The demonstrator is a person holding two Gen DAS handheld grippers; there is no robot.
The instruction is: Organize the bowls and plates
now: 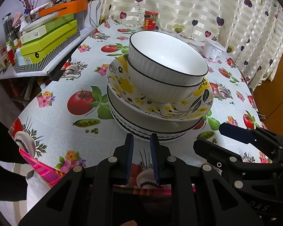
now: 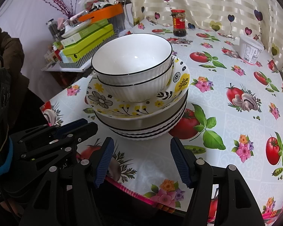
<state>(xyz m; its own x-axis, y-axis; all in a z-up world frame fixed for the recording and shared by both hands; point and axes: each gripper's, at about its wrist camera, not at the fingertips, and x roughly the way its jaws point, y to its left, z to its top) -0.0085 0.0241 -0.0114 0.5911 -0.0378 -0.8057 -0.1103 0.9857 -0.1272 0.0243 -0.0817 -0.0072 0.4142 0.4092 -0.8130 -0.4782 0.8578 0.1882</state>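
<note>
One stack of dishes stands on the table. Two nested white ribbed bowls with black rims sit on a yellow flower-patterned plate, which rests on white plates with black wavy lines. My left gripper is just in front of the stack, jaws a narrow gap apart and empty. My right gripper is open and empty in front of the stack; it also shows at the right of the left wrist view.
A red-lidded sauce jar and a white plastic tub stand at the table's far side by the curtain. A cluttered side shelf with green boxes lies to the left. The table's front edge is under my grippers.
</note>
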